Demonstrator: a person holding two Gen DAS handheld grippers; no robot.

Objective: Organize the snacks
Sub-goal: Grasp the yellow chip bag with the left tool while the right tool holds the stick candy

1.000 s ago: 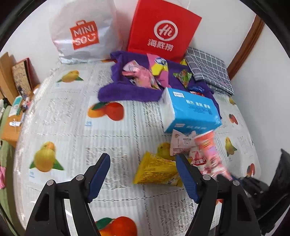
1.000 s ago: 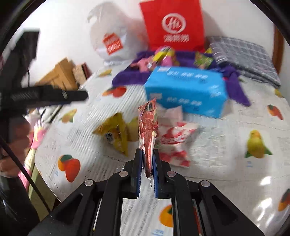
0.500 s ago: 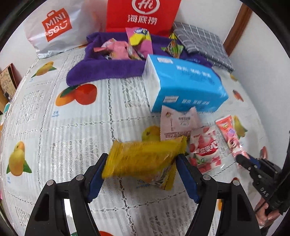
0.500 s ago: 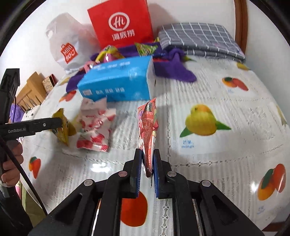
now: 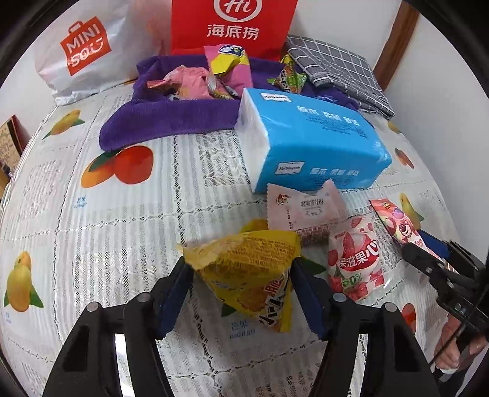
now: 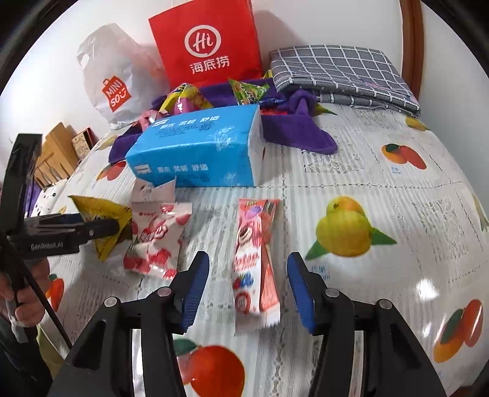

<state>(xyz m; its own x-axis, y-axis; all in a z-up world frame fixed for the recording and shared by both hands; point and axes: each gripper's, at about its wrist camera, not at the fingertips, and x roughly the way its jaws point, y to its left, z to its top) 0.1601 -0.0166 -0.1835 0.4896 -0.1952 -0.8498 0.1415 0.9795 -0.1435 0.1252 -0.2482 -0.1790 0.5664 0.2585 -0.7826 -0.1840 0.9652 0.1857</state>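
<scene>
A crumpled yellow snack packet [image 5: 244, 262] sits between the blue pads of my left gripper [image 5: 241, 284]. The jaws are closing and both pads press its sides. In the right wrist view the same packet [image 6: 101, 210] shows at the left gripper's tip [image 6: 91, 227]. A long pink snack packet [image 6: 253, 241] lies flat on the tablecloth between the jaws of my right gripper [image 6: 247, 284]. Those jaws are opening and neither pad touches it. A white-and-red strawberry packet [image 5: 354, 259] and a pale pink packet [image 5: 305, 207] lie between the two grippers.
A blue tissue pack [image 5: 311, 146] lies just behind the loose snacks. Behind it a purple cloth [image 5: 171, 119] holds several more packets. A red paper bag [image 5: 232, 24], a white shopping bag [image 5: 85, 45] and a folded grey checked cloth [image 5: 336, 67] stand along the wall.
The left gripper came down over the yellow packet and closed in on it, bunching it up. The right gripper let go of the pink packet, which now lies flat on the table.
</scene>
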